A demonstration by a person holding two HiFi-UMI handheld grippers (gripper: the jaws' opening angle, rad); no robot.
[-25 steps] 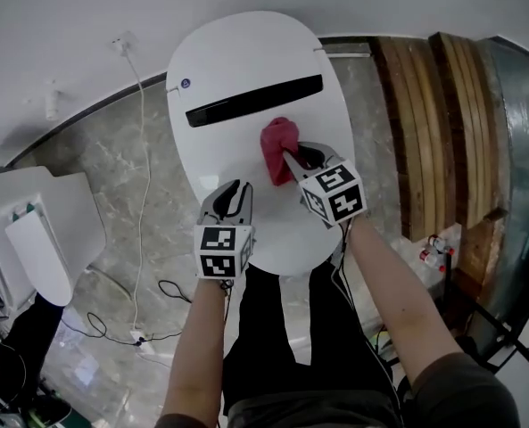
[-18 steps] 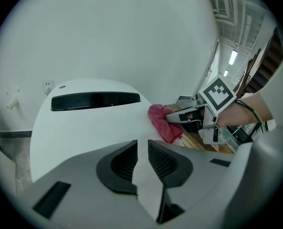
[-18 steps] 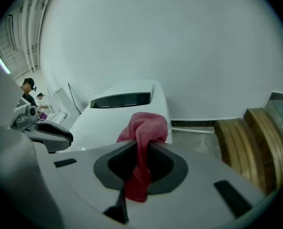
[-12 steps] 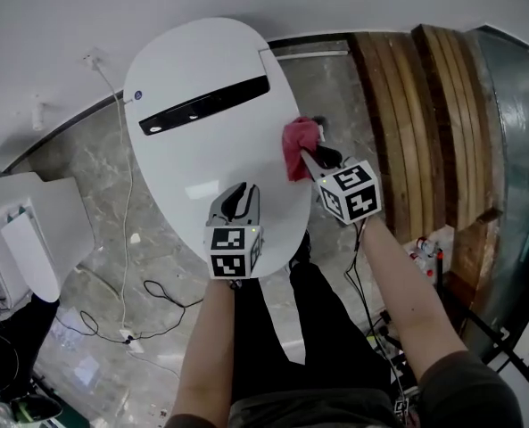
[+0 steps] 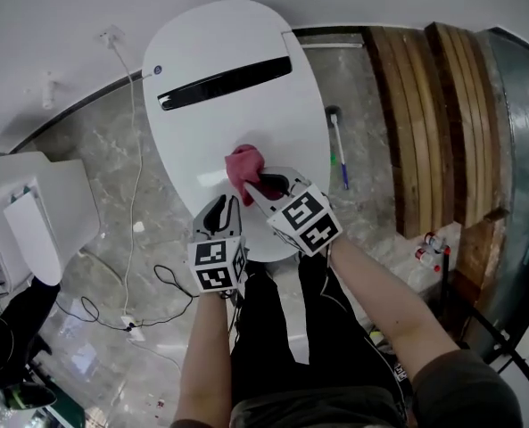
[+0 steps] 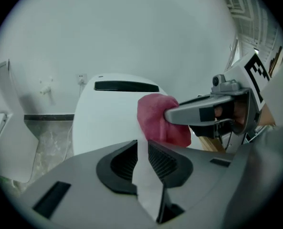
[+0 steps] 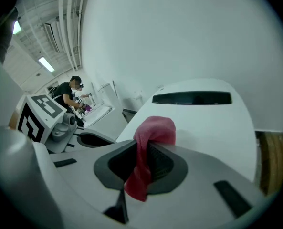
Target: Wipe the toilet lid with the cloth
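Observation:
The white oval toilet lid (image 5: 202, 123) with a black slot fills the upper middle of the head view. A red cloth (image 5: 243, 168) lies bunched on its near half. My right gripper (image 5: 253, 188) is shut on that cloth, which hangs between its pads (image 7: 153, 128) and rests on the lid (image 7: 203, 123). Just to the left, over the lid's front edge, my left gripper (image 5: 221, 205) has its jaws a narrow gap apart with nothing between them. In the left gripper view the cloth (image 6: 153, 120) and the right gripper's finger (image 6: 198, 111) lie just ahead of the left gripper (image 6: 142, 147).
A brush with a blue-green handle (image 5: 339, 154) lies on the marble floor right of the toilet, beside wooden planks (image 5: 425, 123). Cables (image 5: 130, 239) trail on the floor at left, near a white fixture (image 5: 41, 230). A person (image 7: 70, 93) stands far off.
The right gripper carried the cloth out to the lid's right edge and then back to the lid's near middle. The left gripper stayed by the front edge, jaws unchanged.

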